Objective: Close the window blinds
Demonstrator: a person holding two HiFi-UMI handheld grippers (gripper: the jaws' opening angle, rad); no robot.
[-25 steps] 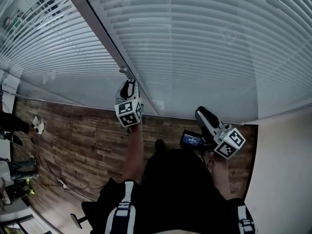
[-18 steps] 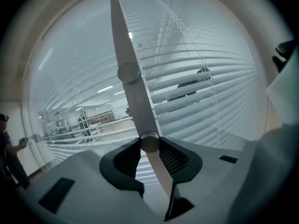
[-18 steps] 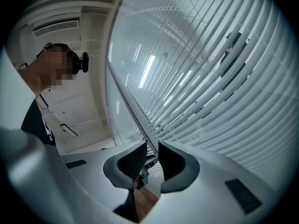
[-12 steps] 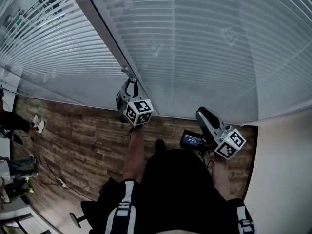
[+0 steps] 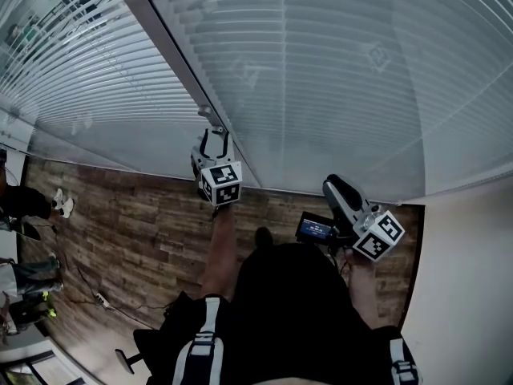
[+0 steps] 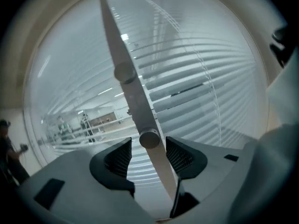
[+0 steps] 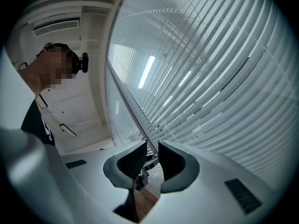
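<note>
This looks like an office interior. Horizontal blinds [image 5: 321,79] span 10 to 2 o'clock, and wood-plank floor [image 5: 136,231] lies at 8 o'clock. There is a ceiling air vent [image 7: 56,26], and strip lights [image 6: 107,91] show between the slats.

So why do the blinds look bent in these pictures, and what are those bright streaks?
Head view: the wide lens bows the straight blind slats into fans. Left gripper view: dark round border, curved slats, the near wand soft-edged, bright streaks that look like ceiling lights. Right gripper view: same border and curving, similar streaks.
</note>
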